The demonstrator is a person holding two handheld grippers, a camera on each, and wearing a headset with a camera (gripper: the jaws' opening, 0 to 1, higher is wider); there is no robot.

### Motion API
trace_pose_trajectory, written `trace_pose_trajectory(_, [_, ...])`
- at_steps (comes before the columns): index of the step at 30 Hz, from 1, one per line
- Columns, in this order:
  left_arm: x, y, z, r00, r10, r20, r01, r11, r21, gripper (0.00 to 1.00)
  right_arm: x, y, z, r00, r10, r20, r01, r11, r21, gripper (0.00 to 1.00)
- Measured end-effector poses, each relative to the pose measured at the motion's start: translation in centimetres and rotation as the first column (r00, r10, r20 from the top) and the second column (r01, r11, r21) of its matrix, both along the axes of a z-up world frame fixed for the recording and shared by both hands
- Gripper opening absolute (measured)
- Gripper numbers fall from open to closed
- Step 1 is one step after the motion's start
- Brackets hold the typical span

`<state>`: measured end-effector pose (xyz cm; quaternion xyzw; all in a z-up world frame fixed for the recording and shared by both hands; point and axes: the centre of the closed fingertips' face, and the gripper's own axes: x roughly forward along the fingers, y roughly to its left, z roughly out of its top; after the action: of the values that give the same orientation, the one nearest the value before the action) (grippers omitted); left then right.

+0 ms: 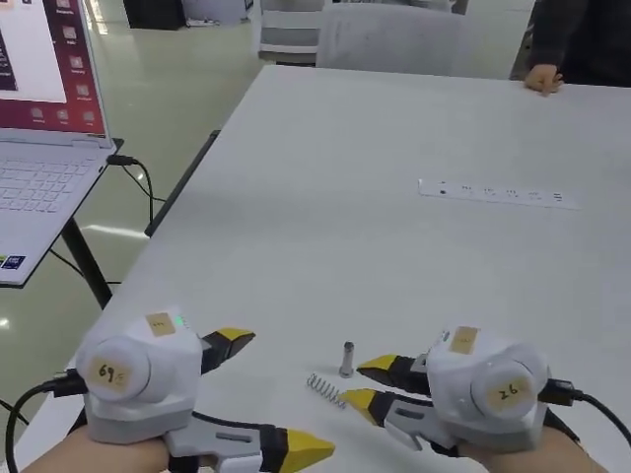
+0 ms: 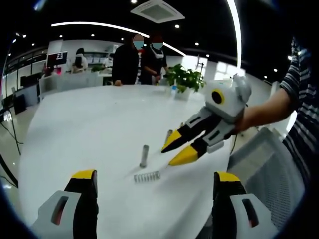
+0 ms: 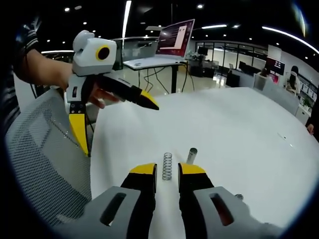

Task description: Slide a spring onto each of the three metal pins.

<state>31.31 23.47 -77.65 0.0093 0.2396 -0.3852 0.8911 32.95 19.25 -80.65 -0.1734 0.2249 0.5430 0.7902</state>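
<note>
A broad white tabletop (image 1: 394,246) carries a long white power strip (image 1: 496,193), lying flat toward its far right. Just left of the table, an open white laptop with a pink-red screen (image 1: 39,148) sits on a black-legged stand, with a black cable (image 1: 133,169) at its right side. A grey chair back (image 1: 389,39) stands at the far edge. In the left gripper view, a leafy green plant (image 2: 185,78) stands beside two people in dark clothes (image 2: 134,62).

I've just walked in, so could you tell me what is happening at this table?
A person holds a gripper in each hand over the white table. The right gripper, jaws narrowly apart, points at a loose spring lying beside an upright metal pin. The left gripper hangs wide open. The pin is bare.
</note>
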Motion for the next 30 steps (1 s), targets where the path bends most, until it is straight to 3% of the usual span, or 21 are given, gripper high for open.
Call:
trace_pose_trajectory(17, [-0.6,0.3,-0.1,1.0,-0.006,-0.011,0.006,1.0,0.006,0.93,0.4,1.8,-3.6,0.999,0.02,-0.04,-0.023,0.997,-0.076,0.13])
trace_pose_trajectory(27, [-0.9,0.4,-0.3,1.0,-0.014,-0.023,0.014,1.0,0.013,0.92,0.7,1.1,-5.4,0.999,0.019,-0.04,-0.025,0.99,-0.139,0.09])
trace_pose_trajectory(30, [-0.9,0.4,-0.3,1.0,-0.015,-0.024,0.015,1.0,0.014,0.92,0.7,1.0,-5.3,0.999,0.02,-0.046,-0.026,0.991,-0.129,0.08])
